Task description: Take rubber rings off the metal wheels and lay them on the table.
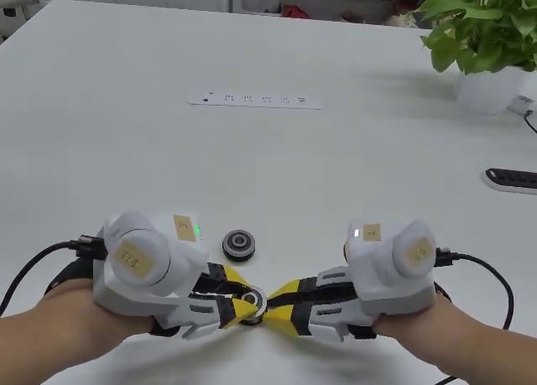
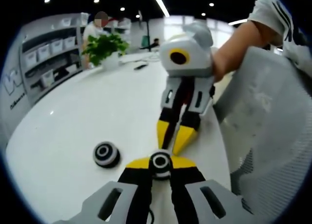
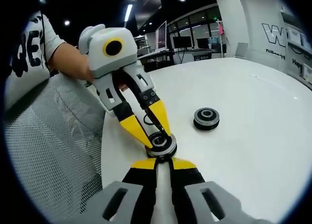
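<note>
Currently working low at the near edge of the wide white counter [image 1: 277, 167], going by the head view. Bringing the left gripper [image 1: 237, 306] and the right gripper [image 1: 273, 308] tip to tip over a small round metal wheel [image 1: 251, 302]. Leaving a second, matching wheel [image 1: 238, 244] free just beyond. Passing over a white power strip [image 1: 254, 101] and a green potted plant [image 1: 482, 24], both well apart at the far side.

Looking along the left gripper view: clamping the wheel between the yellow-tipped fingers [image 2: 138, 164], closed on its two sides. Impossible to say whether lifted or resting on the counter. Facing the right gripper, its tips touching the wheel's far edge.

Looking along the right gripper view: pressing both fingers, drawn together, against the near rim at the black rubber ring [image 3: 171, 146]. Not possible to tell whether pinching the ring or only touching it.

Judging the step as peeling the ring off. Needing a firm, steady clamp on the left and a bite on the rubber alone on the right. Then rolling it over the rim rather than yanking, and laying it on bare counter.
</note>
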`<state>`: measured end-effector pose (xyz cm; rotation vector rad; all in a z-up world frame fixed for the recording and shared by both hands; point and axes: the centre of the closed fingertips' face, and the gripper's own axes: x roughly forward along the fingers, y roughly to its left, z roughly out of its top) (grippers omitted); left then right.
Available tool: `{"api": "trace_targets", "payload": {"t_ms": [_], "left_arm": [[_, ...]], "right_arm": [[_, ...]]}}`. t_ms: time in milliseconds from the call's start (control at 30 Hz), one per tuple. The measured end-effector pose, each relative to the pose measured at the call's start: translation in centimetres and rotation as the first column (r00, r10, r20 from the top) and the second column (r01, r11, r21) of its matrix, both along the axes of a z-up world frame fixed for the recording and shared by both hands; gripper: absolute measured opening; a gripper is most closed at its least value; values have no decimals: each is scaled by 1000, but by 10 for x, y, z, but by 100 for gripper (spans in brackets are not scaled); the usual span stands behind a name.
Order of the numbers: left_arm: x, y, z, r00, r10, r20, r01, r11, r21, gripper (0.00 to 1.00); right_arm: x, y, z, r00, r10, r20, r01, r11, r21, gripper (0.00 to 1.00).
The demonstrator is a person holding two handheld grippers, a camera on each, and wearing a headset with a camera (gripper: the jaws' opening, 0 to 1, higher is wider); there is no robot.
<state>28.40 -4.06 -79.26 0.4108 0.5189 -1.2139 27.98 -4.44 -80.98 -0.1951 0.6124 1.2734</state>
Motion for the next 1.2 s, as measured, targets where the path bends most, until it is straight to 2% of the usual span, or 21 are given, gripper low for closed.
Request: {"api": "trace_targets", "payload": {"t_ms": [33,100,233,400,567,733,933,1067,1133,1200], "left_arm": [[0,0,0,1000,-2,1,2,1000,1,13],[0,0,0,1000,-4,3,4,1000,1,13],[0,0,0,1000,-6,5,6,1000,0,13],[0,1,0,1000,-12,12,12,1000,5,13],[0,0,0,1000,-14,14,14,1000,6,13],[0,0,0,1000,-13,15,13,1000,7,13],[0,0,0,1000,-13,17,12,1000,9,13],[0,1,0,1000,-11,18,11,1000,12,13],[-1,1,0,1000,-11,18,11,1000,13,13],[-1,1,0,1000,-10,19,10,1000,14,13]], "right_arm": [[0,-2,-1,1000,-4,-3,4,1000,2,1],[0,-2,-1,1000,-16,-22,17,1000,16,0],[0,-1,0,1000,-17,-26,18,1000,17,0],[3,-3,0,993,-68,-92,73,996,55,0],[6,-3,3,986,-97,-134,109,990,87,0],[8,-5,7,969,-139,-203,169,976,140,0],[8,-5,7,965,-142,-219,177,973,147,0],[8,-5,8,959,-150,-241,192,968,161,0],[10,-4,13,952,-156,-263,210,959,190,0],[10,-3,13,954,-155,-258,207,960,188,0]]}}
